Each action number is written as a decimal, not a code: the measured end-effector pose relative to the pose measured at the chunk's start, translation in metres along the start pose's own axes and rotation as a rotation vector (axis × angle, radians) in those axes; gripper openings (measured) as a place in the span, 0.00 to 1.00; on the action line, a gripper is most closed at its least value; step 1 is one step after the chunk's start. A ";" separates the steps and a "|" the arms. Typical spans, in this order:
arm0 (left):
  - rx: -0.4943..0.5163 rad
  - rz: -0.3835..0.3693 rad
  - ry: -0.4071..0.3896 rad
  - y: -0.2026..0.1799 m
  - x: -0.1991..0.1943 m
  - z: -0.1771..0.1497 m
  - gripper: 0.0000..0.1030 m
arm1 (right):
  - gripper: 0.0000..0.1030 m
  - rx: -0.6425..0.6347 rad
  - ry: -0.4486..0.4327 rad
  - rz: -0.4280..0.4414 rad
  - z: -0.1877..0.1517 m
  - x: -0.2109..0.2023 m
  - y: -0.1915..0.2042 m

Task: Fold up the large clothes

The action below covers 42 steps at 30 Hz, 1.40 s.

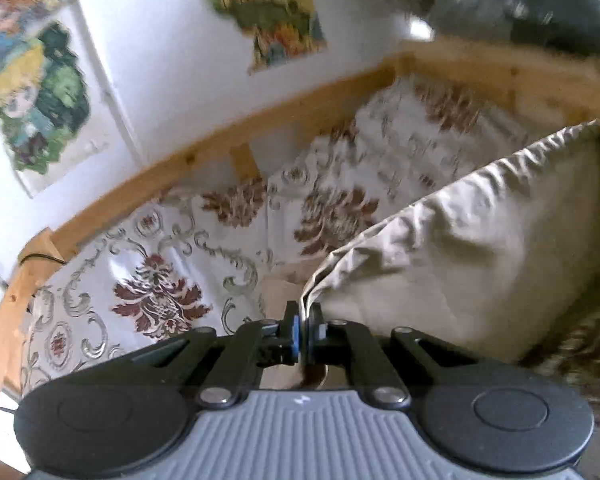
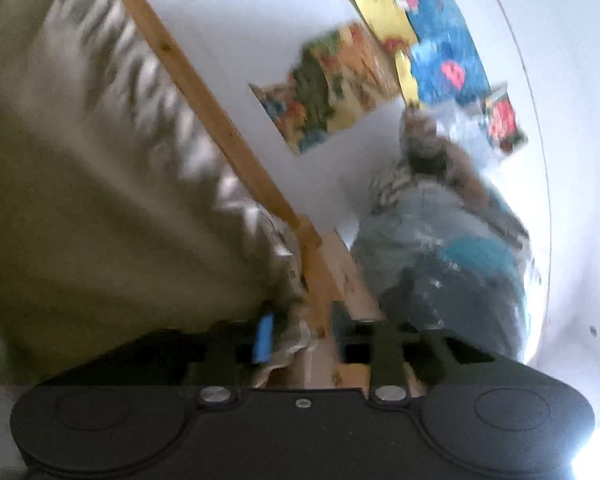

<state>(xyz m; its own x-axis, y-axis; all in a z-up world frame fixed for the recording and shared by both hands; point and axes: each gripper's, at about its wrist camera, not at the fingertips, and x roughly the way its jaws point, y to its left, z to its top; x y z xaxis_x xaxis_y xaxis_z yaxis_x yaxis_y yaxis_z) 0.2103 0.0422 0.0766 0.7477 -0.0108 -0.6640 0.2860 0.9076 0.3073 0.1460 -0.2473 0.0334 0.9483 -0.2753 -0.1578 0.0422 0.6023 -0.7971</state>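
Above patterned bed (image 1: 148, 280): beige garment (image 1: 460, 248), lifted. Left claw (image 1: 303, 334) pinched tight on its corner; cloth runs up and right from it. Right claw (image 2: 300, 332) parted, frilled edge between fingers, grip unclear. We judge left nearer.

Motion blur smears the right wrist view; the beige garment (image 2: 100, 184) runs off its left edge, and the bundle (image 2: 452, 248) is perhaps bagged clothing.

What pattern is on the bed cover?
White bed cover with maroon floral medallions and grey scrolls; clearest in left wrist view.
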 end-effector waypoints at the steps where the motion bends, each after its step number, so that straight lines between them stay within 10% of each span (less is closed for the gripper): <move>1: -0.001 0.001 0.034 -0.002 0.019 0.003 0.03 | 0.64 0.055 -0.021 -0.001 0.003 -0.001 0.001; 3: -0.042 -0.011 0.122 -0.003 0.063 0.008 0.03 | 0.95 0.116 -0.104 -0.013 0.004 -0.010 0.008; 11: -0.150 -0.011 0.272 0.002 0.150 -0.003 0.03 | 0.99 0.104 -0.431 0.020 -0.033 -0.038 0.034; 19: -0.177 0.012 0.202 0.008 0.156 0.018 0.04 | 0.97 0.188 -0.142 0.062 -0.047 0.012 0.040; 21: -0.185 0.016 0.179 0.007 0.159 0.023 0.04 | 0.83 0.351 0.018 0.070 -0.060 0.045 0.024; 24: -0.206 -0.016 0.159 0.008 0.167 0.019 0.04 | 0.21 0.691 0.212 0.116 -0.093 0.081 -0.006; 28: -0.475 -0.202 0.161 0.046 0.167 -0.002 0.08 | 0.16 0.963 0.331 0.128 -0.137 0.110 -0.024; 31: -0.609 -0.303 0.128 0.073 0.151 -0.017 0.25 | 0.14 1.015 0.338 0.134 -0.143 0.114 -0.024; 34: -0.639 -0.217 0.007 0.090 0.117 -0.034 1.00 | 0.18 0.967 0.336 0.130 -0.134 0.115 -0.019; 42: -0.771 -0.151 -0.021 0.123 0.085 -0.092 0.99 | 0.18 1.026 0.349 0.142 -0.138 0.108 -0.028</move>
<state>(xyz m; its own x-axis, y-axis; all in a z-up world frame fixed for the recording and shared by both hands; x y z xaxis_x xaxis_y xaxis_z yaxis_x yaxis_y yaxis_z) 0.2543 0.1914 -0.0046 0.7475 -0.1580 -0.6452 -0.1056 0.9307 -0.3502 0.2041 -0.3976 -0.0423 0.8308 -0.2539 -0.4953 0.3354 0.9386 0.0814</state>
